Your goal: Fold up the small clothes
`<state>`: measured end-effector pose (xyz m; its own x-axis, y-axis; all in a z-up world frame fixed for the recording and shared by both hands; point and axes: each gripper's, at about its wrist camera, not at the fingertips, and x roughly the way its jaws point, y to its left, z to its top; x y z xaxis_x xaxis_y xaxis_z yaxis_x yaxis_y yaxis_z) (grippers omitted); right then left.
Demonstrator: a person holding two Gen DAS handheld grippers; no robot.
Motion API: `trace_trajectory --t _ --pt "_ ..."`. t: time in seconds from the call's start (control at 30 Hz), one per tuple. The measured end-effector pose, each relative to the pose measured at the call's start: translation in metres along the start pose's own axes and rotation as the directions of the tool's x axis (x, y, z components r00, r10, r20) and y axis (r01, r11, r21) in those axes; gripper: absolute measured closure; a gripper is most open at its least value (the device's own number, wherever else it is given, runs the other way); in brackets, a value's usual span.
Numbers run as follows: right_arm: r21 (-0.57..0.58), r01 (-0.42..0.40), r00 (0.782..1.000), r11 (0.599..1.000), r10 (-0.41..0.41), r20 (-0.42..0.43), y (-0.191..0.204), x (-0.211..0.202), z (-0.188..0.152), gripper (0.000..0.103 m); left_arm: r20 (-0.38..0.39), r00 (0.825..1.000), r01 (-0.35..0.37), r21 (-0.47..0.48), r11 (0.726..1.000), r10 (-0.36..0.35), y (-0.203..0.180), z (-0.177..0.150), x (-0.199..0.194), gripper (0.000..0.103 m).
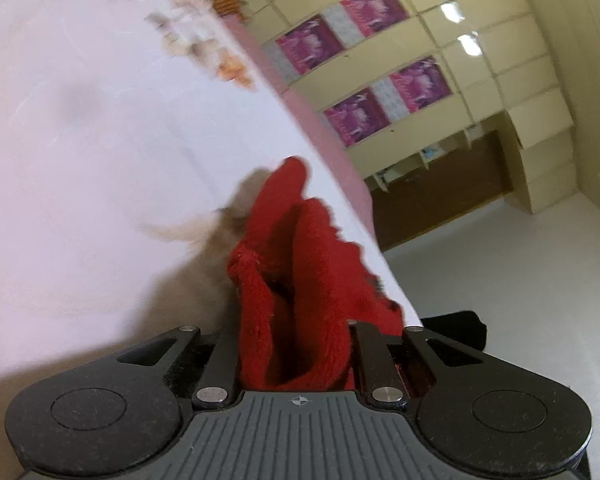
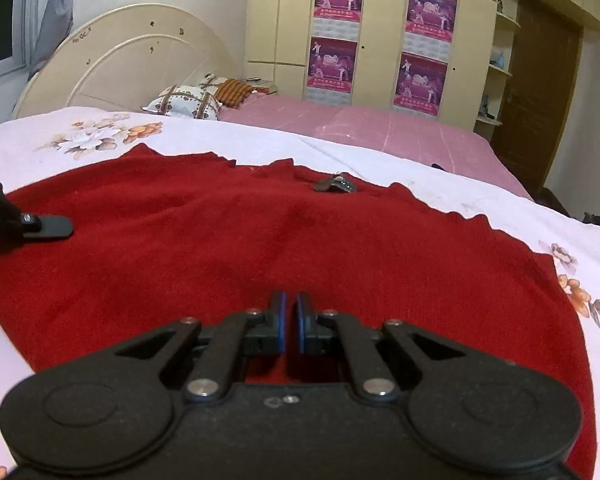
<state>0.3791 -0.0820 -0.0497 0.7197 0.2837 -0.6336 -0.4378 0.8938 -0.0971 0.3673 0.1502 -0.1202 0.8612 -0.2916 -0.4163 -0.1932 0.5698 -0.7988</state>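
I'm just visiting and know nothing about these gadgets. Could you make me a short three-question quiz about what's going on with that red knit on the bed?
1. True or false: the left gripper has red sweater fabric bunched between its fingers.
2. What small thing lies on the sweater near its far edge?
A. a dark tag-like item
B. a folded sock
C. a remote control
3. Fill in: the right gripper has its blue pads nearly ____ above the sweater.

Key
1. True.
2. A.
3. together, with only a thin gap between them; whether they pinch any fabric cannot be seen.
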Motion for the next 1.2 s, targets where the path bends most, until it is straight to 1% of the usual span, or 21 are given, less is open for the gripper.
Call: trace_trajectory --t 0.17,0.3,0.37,0.4,0.43,0.47,0.53,0.57,0.63,0.67,0.7,0.73,0.77,0.8,0.87,0.93,0.97,1.0,1.03,1.1,1.2 --pt "0.046 -0.01 1.0 0.999 0.01 0.001 -0.006 0.002 0.001 0.097 -0.009 0.996 0.084 0.148 0.985 -0.084 -0.065 0.007 -0.007 0.088" --pt "0.18 -0.059 0.998 0.982 0.063 -0.017 -0.021 0.004 0.005 0.097 -0.065 0.989 0.148 0.259 0.954 -0.136 -0.125 -0.006 0.004 0.088" --pt "0.304 -0.118 0.991 0.945 0.132 -0.024 -0.041 0.004 0.006 0.098 -0.116 0.984 0.164 0.302 0.939 -0.135 -0.15 -0.024 0.022 0.088" --pt "0.405 -0.158 0.984 0.901 0.18 -0.015 -0.057 0.003 0.005 0.097 -0.144 0.981 0.172 0.319 0.932 -0.132 -0.158 -0.032 0.031 0.088" --pt "0.52 -0.194 0.975 0.832 0.22 0.011 -0.077 -0.001 0.0 0.091 -0.172 0.977 0.176 0.34 0.924 -0.123 -0.166 -0.043 0.04 0.088" --pt "0.622 -0.206 0.974 0.756 0.222 0.054 -0.099 -0.011 -0.009 0.079 -0.218 0.97 0.177 0.357 0.917 -0.103 -0.173 -0.058 0.055 0.088" --pt "0.75 -0.208 0.975 0.628 0.197 0.106 -0.137 -0.032 -0.031 0.063 -0.307 0.95 0.17 0.384 0.908 -0.048 -0.179 -0.086 0.082 0.088" --pt "0.796 -0.223 0.971 0.563 0.2 0.131 -0.156 -0.043 -0.043 0.047 -0.347 0.938 0.157 0.413 0.897 -0.005 -0.181 -0.103 0.097 0.085" --pt "0.851 -0.252 0.965 0.461 0.186 0.185 -0.184 -0.066 -0.065 0.037 -0.37 0.929 0.178 0.451 0.875 0.001 -0.181 -0.126 0.109 0.073" --pt "0.866 -0.253 0.965 0.432 0.174 0.195 -0.193 -0.077 -0.073 0.037 -0.364 0.931 0.201 0.463 0.863 -0.021 -0.184 -0.133 0.107 0.058" --pt "0.873 -0.249 0.967 0.418 0.163 0.198 -0.2 -0.086 -0.078 0.036 -0.372 0.927 0.22 0.466 0.857 -0.035 -0.188 -0.136 0.103 0.047" --pt "0.878 -0.253 0.966 0.407 0.155 0.207 -0.207 -0.096 -0.083 0.036 -0.394 0.917 0.246 0.459 0.854 -0.052 -0.195 -0.136 0.097 0.029" --pt "0.88 -0.268 0.962 0.393 0.155 0.224 -0.212 -0.104 -0.088 0.036 -0.414 0.907 0.282 0.453 0.845 -0.08 -0.202 -0.133 0.088 0.024" --pt "0.88 -0.286 0.957 0.379 0.159 0.242 -0.216 -0.11 -0.09 0.036 -0.423 0.9 0.318 0.461 0.828 -0.11 -0.206 -0.13 0.077 0.024" --pt "0.883 -0.31 0.949 0.352 0.169 0.266 -0.218 -0.118 -0.096 0.036 -0.402 0.904 0.348 0.488 0.801 -0.148 -0.209 -0.114 0.051 0.024" --pt "0.881 -0.325 0.943 0.343 0.192 0.273 -0.215 -0.118 -0.096 0.036 -0.355 0.918 0.342 0.479 0.808 -0.178 -0.196 -0.089 0.033 0.024" --pt "0.878 -0.331 0.939 0.346 0.21 0.272 -0.213 -0.116 -0.095 0.036 -0.308 0.938 0.3 0.49 0.819 -0.16 -0.186 -0.078 0.026 0.024" --pt "0.875 -0.334 0.937 0.351 0.225 0.267 -0.211 -0.113 -0.093 0.036 -0.25 0.963 0.217 0.51 0.833 -0.098 -0.175 -0.064 0.025 0.024" --pt "0.872 -0.332 0.936 0.36 0.24 0.258 -0.21 -0.109 -0.09 0.035 -0.217 0.976 0.144 0.514 0.845 -0.035 -0.163 -0.051 0.03 0.024" --pt "0.866 -0.322 0.937 0.383 0.261 0.233 -0.202 -0.099 -0.086 0.035 -0.182 0.982 0.043 0.477 0.878 0.051 -0.138 -0.032 0.037 0.024" --pt "0.864 -0.323 0.931 0.386 0.295 0.216 -0.191 -0.083 -0.076 0.035 -0.184 0.978 -0.007 0.425 0.905 0.094 -0.109 -0.018 0.036 0.024"
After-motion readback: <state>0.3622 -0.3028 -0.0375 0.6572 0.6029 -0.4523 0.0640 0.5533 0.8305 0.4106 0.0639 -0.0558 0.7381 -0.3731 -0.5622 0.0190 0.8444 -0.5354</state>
